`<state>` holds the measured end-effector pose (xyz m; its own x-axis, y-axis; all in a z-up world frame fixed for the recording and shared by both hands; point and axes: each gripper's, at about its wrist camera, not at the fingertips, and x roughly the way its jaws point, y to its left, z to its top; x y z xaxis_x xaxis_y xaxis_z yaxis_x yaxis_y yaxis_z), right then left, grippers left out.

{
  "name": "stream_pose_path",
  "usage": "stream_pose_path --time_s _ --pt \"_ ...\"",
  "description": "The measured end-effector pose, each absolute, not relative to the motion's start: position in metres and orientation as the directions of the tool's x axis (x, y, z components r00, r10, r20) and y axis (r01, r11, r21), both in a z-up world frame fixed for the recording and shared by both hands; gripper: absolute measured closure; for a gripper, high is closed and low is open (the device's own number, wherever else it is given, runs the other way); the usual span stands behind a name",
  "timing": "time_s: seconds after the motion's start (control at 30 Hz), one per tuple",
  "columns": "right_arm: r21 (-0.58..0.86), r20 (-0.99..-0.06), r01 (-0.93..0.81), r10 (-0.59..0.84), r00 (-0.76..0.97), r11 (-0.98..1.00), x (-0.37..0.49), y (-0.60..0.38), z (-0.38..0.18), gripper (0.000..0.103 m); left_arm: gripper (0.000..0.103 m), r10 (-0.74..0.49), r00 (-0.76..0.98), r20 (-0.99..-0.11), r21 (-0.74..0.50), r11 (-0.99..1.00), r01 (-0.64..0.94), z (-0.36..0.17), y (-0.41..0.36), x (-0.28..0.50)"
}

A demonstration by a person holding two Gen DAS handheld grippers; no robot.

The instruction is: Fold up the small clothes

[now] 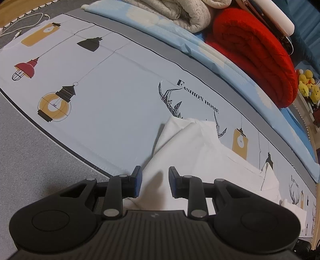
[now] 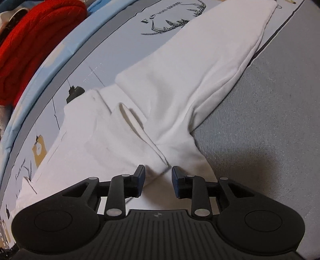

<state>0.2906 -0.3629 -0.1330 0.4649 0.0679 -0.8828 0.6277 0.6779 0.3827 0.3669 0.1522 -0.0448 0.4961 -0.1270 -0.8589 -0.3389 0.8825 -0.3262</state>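
Biggest thing here is the pale blue printed mat [image 1: 112, 104] with lamp drawings, antler sketches and "Fashion Home" lettering, spread flat over a grey woven surface [image 2: 270, 124]. Behind it runs a light blue sheet [image 1: 200, 48], and on that sits a rolled-up bright red knitted blanket [image 1: 254, 54] next to a cream fleece blanket [image 1: 180, 14]. A white charging cable [image 1: 24, 22] trails off at the far left corner.

The task item, a white cotton garment [image 2: 180, 70], lies crumpled on the mat, one long part stretching away toward the mat's edge and slightly over onto the grey surface, with a folded section and a small rounded opening nearer the camera.

The left gripper [image 1: 155, 183] hovers right over the near end of the white fabric, blue-padded jaws partly apart, cloth under the gap but not pinched. The right gripper [image 2: 158, 181] is also partly spread, a ridge of fabric running up between its fingers, pads not pressing it.
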Motion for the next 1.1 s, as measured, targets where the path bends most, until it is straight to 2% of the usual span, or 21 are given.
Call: stream_pose_path --time_s 0.03,0.07,0.2,0.27,0.33,0.47,0.53,0.8,0.87,1.0,1.03,1.1 --pt "0.39 -0.874 0.62 0.063 0.482 0.681 0.291 -0.362 -0.132 0.078 0.071 -0.125 0.497 -0.859 -0.326 0.882 -0.341 -0.045 0.153 0.367" --pt "0.394 -0.866 0.611 0.056 0.496 0.686 0.291 -0.361 -0.13 0.096 0.071 -0.124 0.498 -0.859 -0.326 0.881 -0.343 -0.044 0.154 0.367" --pt "0.466 -0.768 0.535 0.022 0.64 0.705 0.284 -0.36 -0.102 0.099 0.071 -0.111 0.503 -0.857 -0.318 0.882 -0.348 -0.042 0.157 0.366" --pt "0.471 -0.662 0.475 -0.057 0.747 0.743 0.275 -0.355 -0.074 0.099 0.071 -0.106 0.505 -0.857 -0.313 0.885 -0.345 -0.041 0.157 0.365" --pt "0.418 -0.614 0.503 -0.173 0.77 0.756 0.268 -0.356 -0.059 0.099 0.071 -0.107 0.506 -0.856 -0.313 0.886 -0.343 -0.04 0.157 0.365" --pt "0.406 -0.717 0.594 -0.161 0.678 0.694 0.275 -0.377 -0.085 0.099 0.071 -0.116 0.501 -0.858 -0.313 0.89 -0.331 -0.042 0.154 0.365" --pt "0.389 -0.739 0.619 -0.169 0.652 0.682 0.275 -0.379 -0.093 0.098 0.071 -0.119 0.497 -0.859 -0.313 0.891 -0.327 -0.043 0.152 0.365" --pt "0.292 -0.695 0.657 -0.318 0.645 0.695 0.271 -0.375 -0.078 0.098 0.071 -0.163 0.477 -0.864 -0.314 0.914 -0.256 -0.049 0.132 0.363" --pt "0.343 -0.673 0.615 -0.271 0.688 0.71 0.272 -0.375 -0.077 0.096 0.071 -0.177 0.47 -0.865 -0.316 0.92 -0.234 -0.051 0.126 0.363" --pt "0.498 -0.705 0.515 -0.02 0.709 0.697 0.286 -0.378 -0.097 0.096 0.071 -0.228 0.445 -0.866 -0.35 0.912 -0.213 -0.071 0.118 0.361" --pt "0.501 -0.737 0.523 0.023 0.676 0.689 0.291 -0.379 -0.107 0.096 0.072 -0.236 0.402 -0.885 -0.349 0.907 -0.235 -0.085 0.118 0.361" --pt "0.444 -0.799 0.575 0.014 0.601 0.687 0.295 -0.382 -0.121 0.096 0.079 -0.212 0.375 -0.903 -0.316 0.917 -0.244 -0.097 0.114 0.361"
